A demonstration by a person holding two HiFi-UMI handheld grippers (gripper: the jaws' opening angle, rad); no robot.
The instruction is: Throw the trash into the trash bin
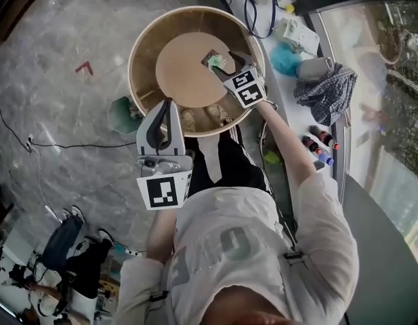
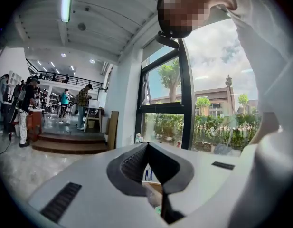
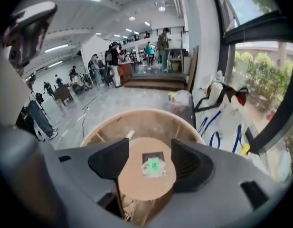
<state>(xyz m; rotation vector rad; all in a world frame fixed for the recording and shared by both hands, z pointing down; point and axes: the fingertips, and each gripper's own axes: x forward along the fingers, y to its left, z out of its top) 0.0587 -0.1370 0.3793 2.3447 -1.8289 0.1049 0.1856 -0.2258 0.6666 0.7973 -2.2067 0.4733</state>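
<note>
The trash, a small flat packet with a green label [image 1: 215,62] [image 3: 153,165], lies on a round tan disc [image 1: 185,73] in the middle of the big round wooden bin [image 1: 144,39] [image 3: 151,120]. Crumpled scraps show under the disc's near edge. My right gripper [image 1: 224,65] [image 3: 150,148] hangs over the disc, pointing down, open, with the packet seen between its jaws but lying free below them. My left gripper [image 1: 164,105] [image 2: 147,146] is held near my body at the bin's near rim, pointing out level toward the windows, its tips together and nothing in it.
A teal object [image 1: 120,114] sits on the floor left of the bin. A counter at the right carries a checked cloth [image 1: 327,90], small bottles [image 1: 320,141] and cables. A white bag with blue handles [image 3: 222,122] stands beyond the bin. People stand far off.
</note>
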